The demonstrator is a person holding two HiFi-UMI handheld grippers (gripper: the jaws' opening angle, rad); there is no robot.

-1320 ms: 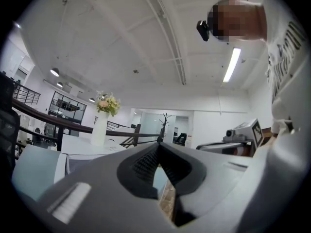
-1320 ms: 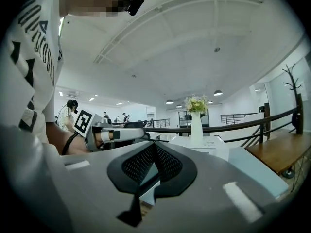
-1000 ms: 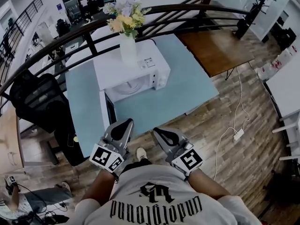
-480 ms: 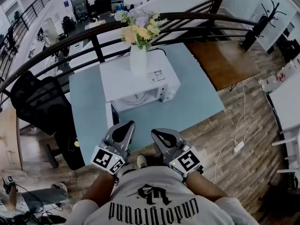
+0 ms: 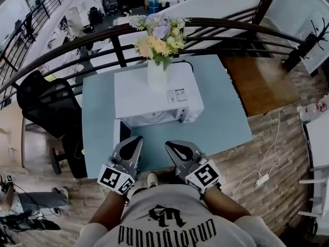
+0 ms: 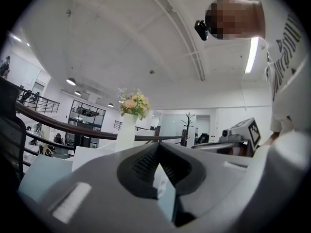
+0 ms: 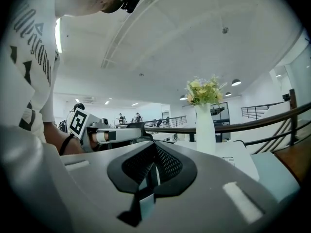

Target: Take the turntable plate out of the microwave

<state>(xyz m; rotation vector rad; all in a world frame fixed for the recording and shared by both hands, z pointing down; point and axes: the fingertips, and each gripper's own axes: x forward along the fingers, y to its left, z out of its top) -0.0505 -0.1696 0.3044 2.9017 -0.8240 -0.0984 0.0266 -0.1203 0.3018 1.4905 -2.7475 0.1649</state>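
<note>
Straight ahead of both sets of jaws sat the white microwave [image 5: 134, 90] on a light blue counter [image 5: 218, 118]. Its dark door [image 5: 119, 133] was swung open, just beyond the tips of the left gripper [image 5: 138, 138]. The turntable plate [image 5: 153, 119] was inside the microwave. From the head view I could only catch a pale curved sliver of it in the opening, so don't ask me for details.

The left gripper's jaws were pressed together with nothing between them, and the right gripper [image 5: 169, 144] was the same, fully closed and empty. The two were held side by side, pointing level at the microwave front, near it but not touching.

Past the jaws, on top of the microwave, a tall white vase [image 5: 157, 76] stood upright with yellow and pale flowers [image 5: 157, 41]. A small label [image 5: 176, 95] lay on the top panel beside it. Further out behind all that ran a dark curved railing [image 5: 216, 22]. Off to the left gripper's side was a black office chair [image 5: 43, 104], and off to the right gripper's side was a brown wooden table [image 5: 262, 84].
</note>
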